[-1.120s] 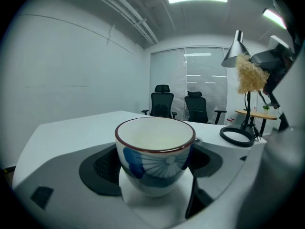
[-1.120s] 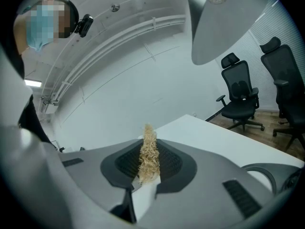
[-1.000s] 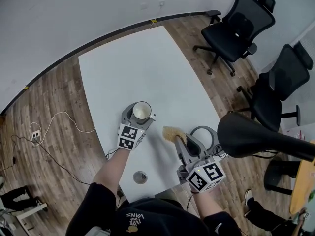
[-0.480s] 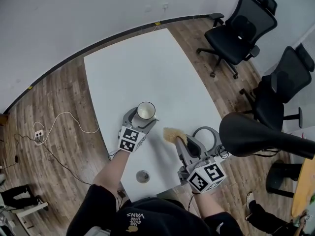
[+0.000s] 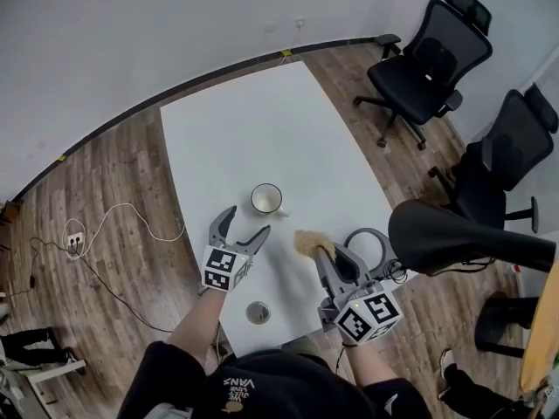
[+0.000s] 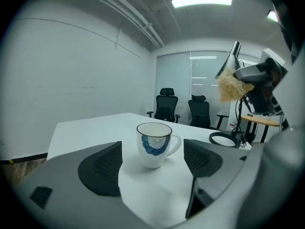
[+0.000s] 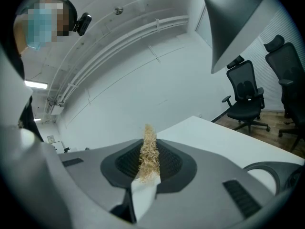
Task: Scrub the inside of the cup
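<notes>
Nearest the person, a round metal grommet [image 5: 258,312] sits in the white table [image 5: 262,120] between the two forearms. The right gripper [image 5: 321,253] is where it was half a second ago. Its jaws are pressed together on a tan, fibrous scrubber [image 5: 306,241], which sticks up past their tips and is held above the table. A grey ring-shaped lamp base [image 5: 377,239] lies just beside that gripper.

The left gripper [image 5: 247,221] has changed. Half a second ago its jaws stood around the cup [image 5: 266,199]; now they are spread wide with nothing between them, and the gripper has drawn back toward the person. The cup stands alone and upright on the table, just ahead of the jaw tips and touching neither. The left gripper view shows it is white with a blue fan pattern, its handle pointing right.

Farther on, the tabletop runs to the wall. Two black office chairs [image 5: 428,59] stand on the wood floor to the right.
</notes>
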### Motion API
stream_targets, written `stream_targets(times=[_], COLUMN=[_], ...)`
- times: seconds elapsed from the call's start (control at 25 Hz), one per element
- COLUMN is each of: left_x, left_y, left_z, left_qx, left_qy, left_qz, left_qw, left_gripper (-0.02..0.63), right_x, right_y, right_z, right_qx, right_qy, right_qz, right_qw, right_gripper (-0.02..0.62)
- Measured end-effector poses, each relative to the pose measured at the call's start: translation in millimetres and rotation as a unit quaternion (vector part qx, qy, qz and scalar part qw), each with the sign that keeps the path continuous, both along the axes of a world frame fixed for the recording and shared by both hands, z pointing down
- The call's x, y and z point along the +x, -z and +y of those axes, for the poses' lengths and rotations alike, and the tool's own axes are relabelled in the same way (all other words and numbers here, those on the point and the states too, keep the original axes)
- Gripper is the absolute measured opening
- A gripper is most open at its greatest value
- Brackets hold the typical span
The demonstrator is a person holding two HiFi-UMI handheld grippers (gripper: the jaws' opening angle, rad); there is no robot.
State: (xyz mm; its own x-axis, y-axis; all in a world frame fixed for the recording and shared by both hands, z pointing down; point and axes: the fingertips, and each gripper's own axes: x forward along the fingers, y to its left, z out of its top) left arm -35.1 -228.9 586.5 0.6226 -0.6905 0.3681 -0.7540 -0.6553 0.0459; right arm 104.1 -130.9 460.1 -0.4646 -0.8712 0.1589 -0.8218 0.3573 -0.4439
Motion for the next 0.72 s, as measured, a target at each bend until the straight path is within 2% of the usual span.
stream_targets(times=[0.24,0.36,0.44,0.6,0.72], left_x=[0,4,5,2,1], left_y=[51,76,90,114,128], left_z=[16,29,41,67,83], left_qx=[0.035,0.036,0.035,0.05,0.059], left_qy=[-0.008,-0.025,-0.036,-0.05,-0.059], left_qz=[0.025,0.049,0.061,0.059,0.058], left_qw=[0.999,0.9979,0.9969,0.9957,0.9948], left_gripper=[0.396,0.382,0.324,0.217,0.165], right_x=[-2,-4,-6,-13,-22], right_y=[11,18,23,31,36], right_z=[12,17,21,30,32], right_qx=[0.011,0.018,0.023,0.032,0.038], right_qy=[-0.001,-0.002,-0.002,0.001,0.007], right_qz=[-0.001,-0.001,-0.001,-0.002,0.001], right_qw=[1.0,1.0,1.0,0.999,0.999], right_gripper=[0.074,0.074,0.074,0.074,0.074])
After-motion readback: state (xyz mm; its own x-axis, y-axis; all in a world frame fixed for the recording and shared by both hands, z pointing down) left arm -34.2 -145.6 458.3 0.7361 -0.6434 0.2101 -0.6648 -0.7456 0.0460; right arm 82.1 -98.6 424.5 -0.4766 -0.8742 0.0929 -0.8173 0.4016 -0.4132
